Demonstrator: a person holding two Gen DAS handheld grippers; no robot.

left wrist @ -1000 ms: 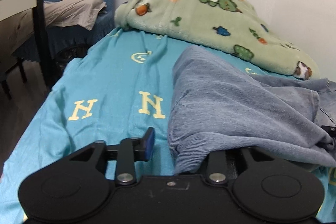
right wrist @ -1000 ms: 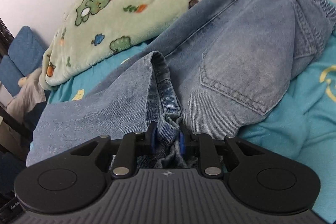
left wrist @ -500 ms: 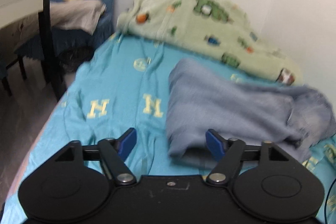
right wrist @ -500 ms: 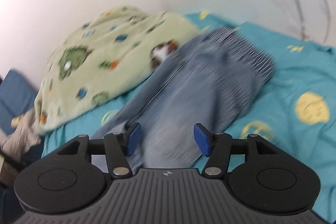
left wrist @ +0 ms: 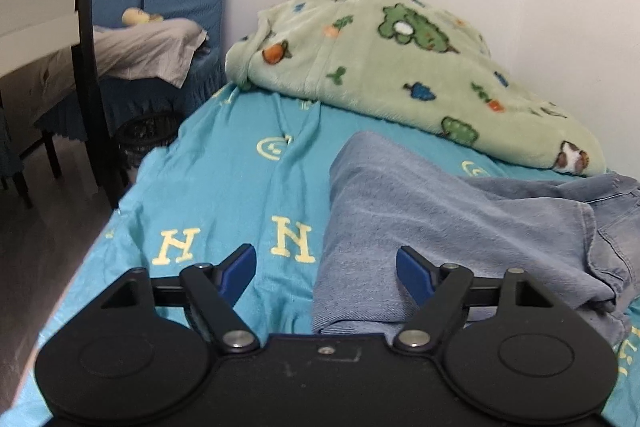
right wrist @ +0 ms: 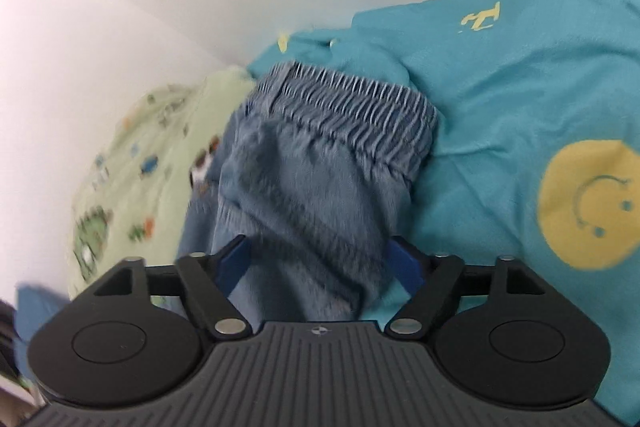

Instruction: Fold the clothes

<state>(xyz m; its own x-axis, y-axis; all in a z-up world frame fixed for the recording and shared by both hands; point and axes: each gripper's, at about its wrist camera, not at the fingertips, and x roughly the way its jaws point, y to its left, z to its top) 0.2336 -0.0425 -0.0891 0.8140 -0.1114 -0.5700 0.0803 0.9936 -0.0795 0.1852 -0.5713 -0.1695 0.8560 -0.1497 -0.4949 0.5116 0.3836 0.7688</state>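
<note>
- We see the jeans [left wrist: 440, 219] lying folded on the teal bedsheet [left wrist: 224, 195], just in front of the green blanket [left wrist: 384, 67].
- Our left gripper [left wrist: 325, 269] gapes wide, gripping nothing; the denim's left edge runs between its fingers.
- Our right gripper [right wrist: 318, 261] is spread wide too, straddling the jeans near the elastic waistband [right wrist: 352, 107] without clamping.

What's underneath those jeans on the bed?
The jeans lie on a teal sheet printed with yellow letters and smileys. Whatever print or object sits directly beneath the denim is covered.
</note>
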